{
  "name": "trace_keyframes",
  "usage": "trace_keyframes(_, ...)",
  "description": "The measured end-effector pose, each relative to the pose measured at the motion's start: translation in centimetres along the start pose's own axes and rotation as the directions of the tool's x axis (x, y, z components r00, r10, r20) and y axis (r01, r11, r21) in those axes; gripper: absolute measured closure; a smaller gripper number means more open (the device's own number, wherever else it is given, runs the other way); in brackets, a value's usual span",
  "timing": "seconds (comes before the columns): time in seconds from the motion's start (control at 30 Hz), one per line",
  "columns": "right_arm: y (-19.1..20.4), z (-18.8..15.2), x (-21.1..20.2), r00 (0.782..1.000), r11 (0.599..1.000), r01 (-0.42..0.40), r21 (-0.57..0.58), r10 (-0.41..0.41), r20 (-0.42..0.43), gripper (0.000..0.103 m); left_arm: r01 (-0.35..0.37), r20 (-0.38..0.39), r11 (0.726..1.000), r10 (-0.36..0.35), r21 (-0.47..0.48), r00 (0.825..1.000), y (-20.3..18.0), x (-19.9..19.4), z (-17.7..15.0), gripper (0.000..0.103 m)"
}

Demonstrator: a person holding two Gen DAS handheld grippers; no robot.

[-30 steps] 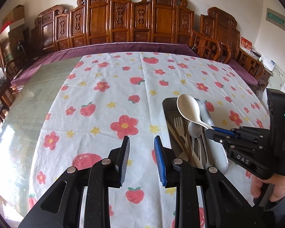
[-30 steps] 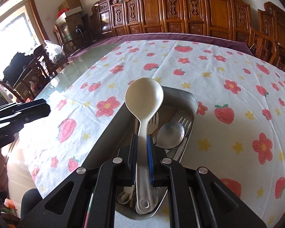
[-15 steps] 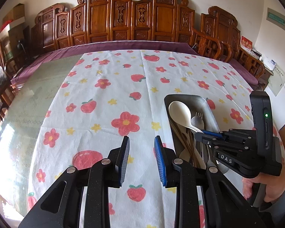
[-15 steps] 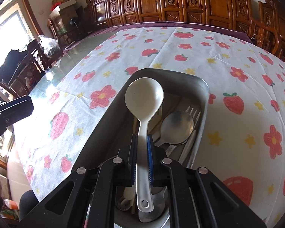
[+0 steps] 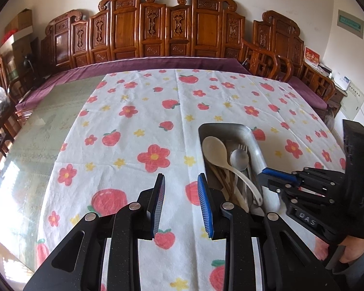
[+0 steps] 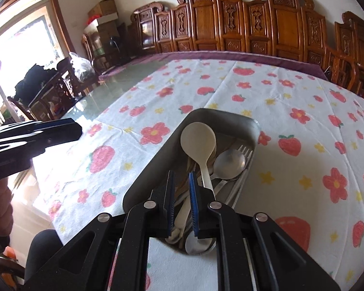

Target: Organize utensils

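Observation:
A grey metal tray (image 6: pixel 155 160) (image 5: pixel 256 140) on the flowered tablecloth holds several utensils: a cream plastic spoon (image 6: pixel 198 140) (image 5: pixel 214 149), a metal spoon (image 6: pixel 229 161), a fork (image 6: pixel 245 149) and wooden chopsticks. My right gripper (image 6: pixel 182 177) hovers over the tray's near end, jaws slightly apart and empty; the cream spoon lies free in the tray, just right of the fingers. My left gripper (image 5: pixel 180 181) is open and empty over the cloth, left of the tray.
The tablecloth (image 5: pixel 143 121) covers part of a glass-topped table. Carved wooden chairs (image 5: pixel 157 34) line the far edge. More chairs and bags stand at the left by a window (image 6: pixel 24 55).
My right gripper lowered the cream spoon into the tray and let go of it. It then drew back a little. The left gripper stayed open and barely moved.

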State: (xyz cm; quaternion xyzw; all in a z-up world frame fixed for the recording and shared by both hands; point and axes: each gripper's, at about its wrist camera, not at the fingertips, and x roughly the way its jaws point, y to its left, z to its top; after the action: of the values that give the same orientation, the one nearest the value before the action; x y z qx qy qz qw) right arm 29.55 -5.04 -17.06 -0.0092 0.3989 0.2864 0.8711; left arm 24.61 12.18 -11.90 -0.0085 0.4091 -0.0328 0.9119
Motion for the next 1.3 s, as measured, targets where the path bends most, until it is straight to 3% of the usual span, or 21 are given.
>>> trace_keyframes(0.13, -0.3, -0.9, -4.2, 0.997, 0.999, 0.032, 0.008, -0.033, 0.065, 0.067, 0.005, 0.018, 1.000, -0.006, 0.018, 1.000, -1.6, -1.2, -0.1, 0.066)
trace_keyframes(0.23, -0.8, -1.7, -7.5, 0.993, 0.998, 0.057, 0.016, -0.059, 0.106, 0.054, 0.013, 0.033, 0.999, -0.014, 0.030, 0.999, -3.0, -2.2, -0.2, 0.055)
trace_keyframes(0.27, -1.0, -2.1, -8.7, 0.990, 0.997, 0.071, 0.021, -0.073, 0.119, 0.049, 0.015, 0.038, 0.999, -0.016, 0.034, 0.999, -3.5, -2.5, -0.2, 0.043)
trace_keyframes(0.3, -1.2, -2.3, -9.7, 0.987, 0.996, 0.084, 0.027, -0.087, 0.133, 0.038, 0.016, 0.048, 0.999, -0.017, 0.036, 0.999, -4.0, -2.9, -0.2, 0.031)
trace_keyframes(0.37, -1.8, -3.0, -11.6, 0.981, 0.993, 0.108, 0.041, -0.113, 0.158, 0.028, 0.018, 0.065, 0.999, -0.020, 0.038, 0.998, -4.7, -3.6, -0.2, 0.020)
trace_keyframes(0.47, -2.6, -4.1, -14.2, 0.971, 0.988, 0.143, 0.064, -0.153, 0.183, 0.014, 0.009, 0.092, 0.999, -0.013, 0.044, 0.996, -6.1, -4.6, -0.5, 0.008)
trace_keyframes(0.53, -3.1, -4.9, -16.0, 0.961, 0.981, 0.172, 0.084, -0.186, 0.205, 0.003, 0.024, 0.100, 0.999, -0.029, 0.044, 0.995, -7.0, -5.1, -0.8, 0.008)
trace_keyframes(0.7, -4.4, -6.8, -19.3, 0.942, 0.963, 0.241, 0.122, -0.263, 0.210, 0.002, 0.007, 0.099, 0.998, -0.013, 0.064, 0.995, -9.4, -6.0, -1.8, 0.008)
trace_keyframes(1.0, -5.2, -9.1, -22.9, 0.918, 0.943, 0.292, 0.160, -0.323, 0.228, 0.002, 0.016, 0.126, 0.999, -0.020, 0.037, 0.992, -12.4, -8.8, -3.8, 0.008)
trace_keyframes(1.3, -3.9, -8.1, -27.8, 0.886, 0.942, 0.298, 0.152, -0.332, 0.324, 0.002, 0.007, 0.236, 1.000, -0.013, 0.025, 0.972, -13.7, -14.3, -3.0, 0.008)
